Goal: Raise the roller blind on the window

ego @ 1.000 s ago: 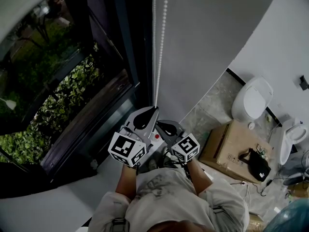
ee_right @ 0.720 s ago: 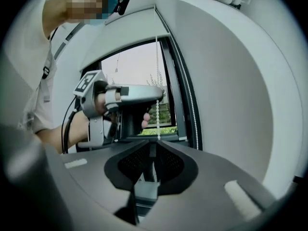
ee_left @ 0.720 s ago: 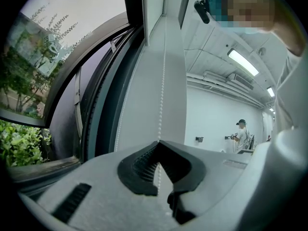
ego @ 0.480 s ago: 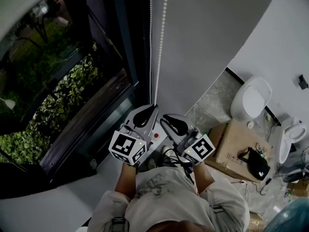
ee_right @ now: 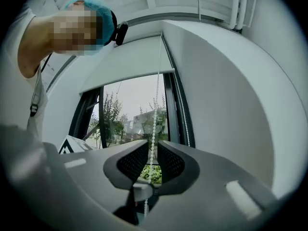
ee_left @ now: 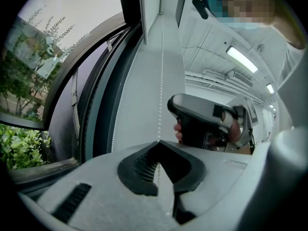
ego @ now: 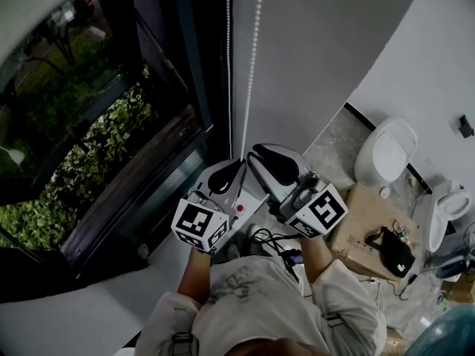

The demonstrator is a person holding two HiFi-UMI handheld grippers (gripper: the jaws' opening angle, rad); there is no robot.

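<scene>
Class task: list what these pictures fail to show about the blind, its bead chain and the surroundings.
Roller blind: lies beyond the head view's top edge.
Bead chain, lower loop: hidden behind the left hand-held gripper in the head view.
Dark object on cardboard box: too small to identify in the head view.

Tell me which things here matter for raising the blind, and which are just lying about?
For the job: blind, bead chain, window, left gripper shut on the chain, right gripper open around it.
Just lying about: toilet, cardboard box.
</scene>
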